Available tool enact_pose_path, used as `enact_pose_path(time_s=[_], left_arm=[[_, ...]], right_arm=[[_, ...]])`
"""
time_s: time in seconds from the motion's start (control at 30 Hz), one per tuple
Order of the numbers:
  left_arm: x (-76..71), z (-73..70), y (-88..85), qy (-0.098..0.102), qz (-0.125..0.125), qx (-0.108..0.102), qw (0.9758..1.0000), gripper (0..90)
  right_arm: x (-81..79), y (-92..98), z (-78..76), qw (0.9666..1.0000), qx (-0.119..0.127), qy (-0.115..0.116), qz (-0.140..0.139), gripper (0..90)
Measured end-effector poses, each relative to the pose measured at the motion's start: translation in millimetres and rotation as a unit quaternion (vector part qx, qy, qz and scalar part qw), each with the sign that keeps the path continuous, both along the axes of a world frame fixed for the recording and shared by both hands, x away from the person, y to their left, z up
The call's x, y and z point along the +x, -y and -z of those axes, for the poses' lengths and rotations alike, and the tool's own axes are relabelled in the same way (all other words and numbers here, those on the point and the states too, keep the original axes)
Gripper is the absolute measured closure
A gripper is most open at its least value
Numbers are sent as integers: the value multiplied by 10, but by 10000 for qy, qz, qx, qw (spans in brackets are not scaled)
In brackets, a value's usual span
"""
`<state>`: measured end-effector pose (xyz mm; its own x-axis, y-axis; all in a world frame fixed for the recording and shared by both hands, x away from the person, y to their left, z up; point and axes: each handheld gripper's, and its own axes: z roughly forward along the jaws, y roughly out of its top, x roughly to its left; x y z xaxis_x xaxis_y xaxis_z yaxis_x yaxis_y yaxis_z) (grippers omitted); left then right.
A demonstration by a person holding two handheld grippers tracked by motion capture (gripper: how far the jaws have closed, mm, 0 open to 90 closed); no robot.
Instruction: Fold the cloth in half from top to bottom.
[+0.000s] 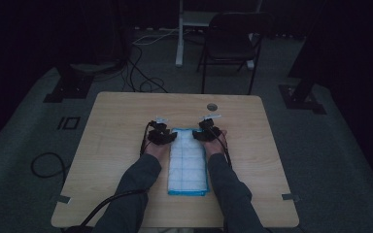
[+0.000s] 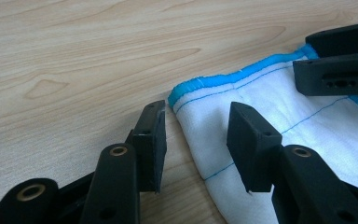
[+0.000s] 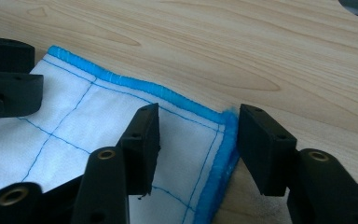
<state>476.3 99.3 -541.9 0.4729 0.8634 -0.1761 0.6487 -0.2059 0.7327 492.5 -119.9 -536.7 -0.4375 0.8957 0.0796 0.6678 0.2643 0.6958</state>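
White cotton-like cloth (image 1: 188, 162), blue hem, thin blue grid stitching: one, folded into a long strip, flat at mid-table (image 1: 116, 121), long axis running from the person's edge toward the far side.

Handling, by judgement: light, soft, limp; likely to sag and unfold if lifted at one point; no fragility; little slip against pads. Best hold: the two far corners, on the thick hem, one per gripper.

Left gripper (image 2: 196, 140): one, at the cloth's far-left corner, jaws spread, one on bare wood beside the cloth, the other over it, corner between them, nothing pinched.

Right gripper (image 3: 198, 144): one, at the cloth's far-right corner, jaws spread astride the hem, one over the cloth, the other just off its edge, pads clear of the fabric.

Hands: two, sleeved forearms along either long side of the cloth.

Round dark grommet (image 1: 211, 107): one, beyond the cloth's far end.

Chair (image 1: 230, 43): one, well beyond the cloth, off the table.
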Motion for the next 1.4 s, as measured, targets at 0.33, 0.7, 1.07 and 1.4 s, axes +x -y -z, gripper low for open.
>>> enact_pose_path(time_s=[0.33, 0.7, 1.07, 1.4], left_arm=[[2, -26, 65, -51, -24, 197, 9998, 623], [-24, -19, 75, -137, 17, 93, 9999, 775], [-27, -19, 77, -240, 14, 4, 9997, 846], [-27, -42, 95, -271, -1, 28, 9996, 864]], right_arm=[[-48, -33, 10, 10000, -15, 83, -14, 607], [-49, -35, 1, 9998, 154, -56, -89, 783], [-64, -37, -2, 9998, 138, -33, -121, 820], [-77, -28, -19, 9998, 123, 13, -157, 828]])
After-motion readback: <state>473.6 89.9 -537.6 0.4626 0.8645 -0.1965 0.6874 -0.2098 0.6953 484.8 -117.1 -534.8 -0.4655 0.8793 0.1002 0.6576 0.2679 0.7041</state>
